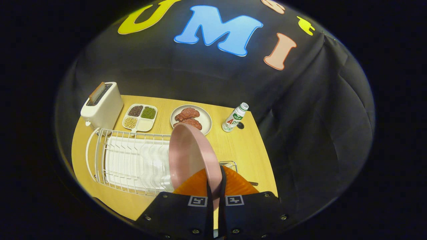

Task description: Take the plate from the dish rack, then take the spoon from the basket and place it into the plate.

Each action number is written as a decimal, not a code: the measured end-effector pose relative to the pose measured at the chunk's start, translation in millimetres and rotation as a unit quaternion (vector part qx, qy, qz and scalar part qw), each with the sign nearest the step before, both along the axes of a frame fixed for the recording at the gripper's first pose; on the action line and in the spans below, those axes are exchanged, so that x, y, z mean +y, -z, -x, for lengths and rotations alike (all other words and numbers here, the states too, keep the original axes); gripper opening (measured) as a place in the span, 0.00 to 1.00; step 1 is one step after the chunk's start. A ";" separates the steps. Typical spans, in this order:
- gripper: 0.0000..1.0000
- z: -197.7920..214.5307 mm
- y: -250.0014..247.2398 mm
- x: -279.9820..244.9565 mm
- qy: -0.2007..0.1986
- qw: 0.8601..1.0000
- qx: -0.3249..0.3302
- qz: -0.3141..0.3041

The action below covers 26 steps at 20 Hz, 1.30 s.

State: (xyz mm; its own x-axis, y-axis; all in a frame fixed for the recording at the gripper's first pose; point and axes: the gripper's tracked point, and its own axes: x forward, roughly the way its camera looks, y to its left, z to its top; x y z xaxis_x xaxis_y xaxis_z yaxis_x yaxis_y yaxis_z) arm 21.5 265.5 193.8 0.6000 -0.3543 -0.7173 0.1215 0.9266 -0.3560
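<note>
The gripper (215, 186) is clamped on the rim of the pink plate (190, 153), both orange fingers (196, 185) pressed against it, so the plate stands on edge low in the frame's centre, above the right end of the white dish rack (126, 160). Its face is turned left toward the empty rack slots. The widest bare tabletop (243, 150) lies right of the plate, short of the table's right edge, likely the best set-down room, with the wire basket (230, 164) peeking out just beyond the fingers.

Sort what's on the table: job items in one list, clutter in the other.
Job: pink plate, edge pinched in the tool; white dish rack; wire basket beyond the fingers.

Clutter: toaster, divided bean tray, plate of meat, bottle.
</note>
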 end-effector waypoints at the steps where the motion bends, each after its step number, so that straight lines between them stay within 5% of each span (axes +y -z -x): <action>1: 0.05 9.6 -4.6 -5.1 -0.006 1.000 -0.008 -0.006; 13: 0.05 98.9 1.2 -45.7 -0.034 0.996 -0.022 -0.075; 20: 0.05 140.1 71.6 -42.3 -0.051 0.982 0.021 -0.178; 26: 0.05 164.9 148.0 -25.0 -0.050 0.955 0.061 -0.285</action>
